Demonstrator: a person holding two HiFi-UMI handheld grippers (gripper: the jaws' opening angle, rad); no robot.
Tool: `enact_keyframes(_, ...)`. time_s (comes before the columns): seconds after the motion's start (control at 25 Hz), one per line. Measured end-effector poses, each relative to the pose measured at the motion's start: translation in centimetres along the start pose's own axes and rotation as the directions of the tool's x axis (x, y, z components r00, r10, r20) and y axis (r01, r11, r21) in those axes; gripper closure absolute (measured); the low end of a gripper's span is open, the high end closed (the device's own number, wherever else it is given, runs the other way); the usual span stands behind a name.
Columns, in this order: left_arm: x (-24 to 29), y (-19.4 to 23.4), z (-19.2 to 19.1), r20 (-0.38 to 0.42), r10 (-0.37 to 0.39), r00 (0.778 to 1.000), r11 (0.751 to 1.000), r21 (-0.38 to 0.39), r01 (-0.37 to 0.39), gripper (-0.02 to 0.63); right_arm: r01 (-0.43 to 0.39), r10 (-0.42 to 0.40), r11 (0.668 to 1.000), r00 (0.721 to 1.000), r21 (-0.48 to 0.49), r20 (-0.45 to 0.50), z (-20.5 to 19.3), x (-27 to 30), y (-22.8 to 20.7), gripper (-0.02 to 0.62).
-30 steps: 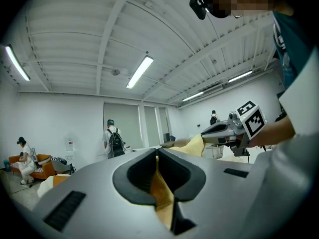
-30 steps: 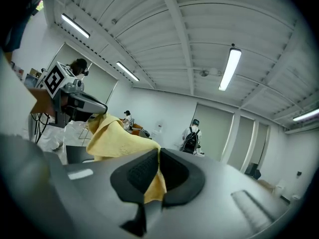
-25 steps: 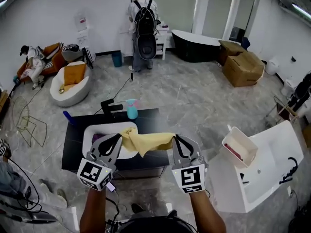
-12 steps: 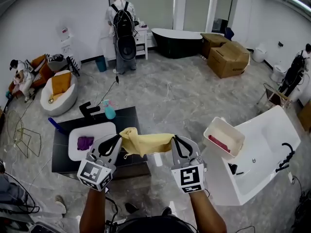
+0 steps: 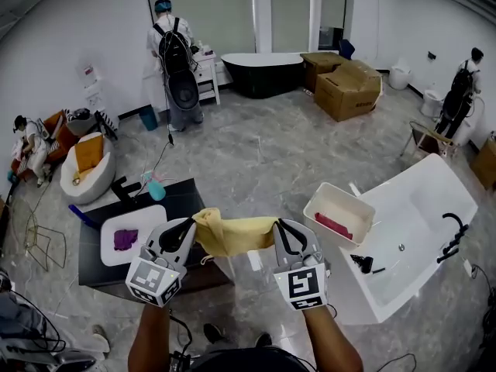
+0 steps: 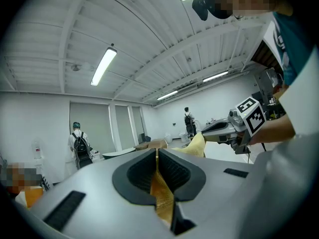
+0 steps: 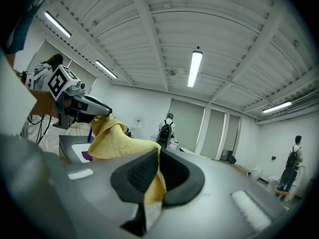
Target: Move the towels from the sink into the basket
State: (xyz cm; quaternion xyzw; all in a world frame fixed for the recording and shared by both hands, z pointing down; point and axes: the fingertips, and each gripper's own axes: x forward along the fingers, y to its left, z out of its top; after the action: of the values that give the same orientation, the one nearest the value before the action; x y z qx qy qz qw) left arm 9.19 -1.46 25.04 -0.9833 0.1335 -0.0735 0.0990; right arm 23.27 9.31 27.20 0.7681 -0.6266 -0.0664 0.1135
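A yellow towel hangs stretched in the air between my two grippers. My left gripper is shut on its left end, and the cloth shows pinched between the jaws. My right gripper is shut on its right end, where the yellow towel drapes over the pads. The white sink on the black cabinet lies at the lower left with a purple towel in it. The white basket sits on the bathtub's rim to the right, holding a pink towel.
A white bathtub with a black faucet stands at the right. A teal bottle and a black tap are on the cabinet. A person with a backpack stands at the back; cardboard boxes lie beyond.
Both grippers have carried the yellow towel to the right, away from the sink and nearer the basket. The sink has slid to the left of the view and the purple towel in it has come into sight.
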Motion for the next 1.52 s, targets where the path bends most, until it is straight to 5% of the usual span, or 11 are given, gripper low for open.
enact_keyframes(0.36, 6.4, -6.1, 1.0, -0.009, -0.118, 0.993, 0.992, 0.031, 0.119, 0.586, 0.098, -0.097, 0.995, 0.995, 0.03, -0.03, -3.1, -4.0, -6.8, 0.572)
enact_keyframes(0.64, 13.5, -10.6, 1.8, 0.014, -0.258, 0.966, 0.965, 0.041, 0.258, 0.586, 0.232, -0.229, 0.972, 0.969, 0.027, -0.089, -5.8, -6.9, -13.3, 0.572)
enact_keyframes(1.04, 22.5, -13.5, 2.7, 0.054, -0.436, 0.898, 0.9, 0.042, 0.435, 0.586, 0.407, -0.4, 0.913, 0.899, 0.003, -0.181, -8.5, -8.2, -20.3, 0.572)
enact_keyframes(1.52, 30.1, -11.4, 2.4, 0.147, -0.568, 0.81, 0.821, 0.028, 0.57, 0.586, 0.544, -0.535, 0.838, 0.802, -0.044, -0.268, -10.4, -5.1, -24.4, 0.572)
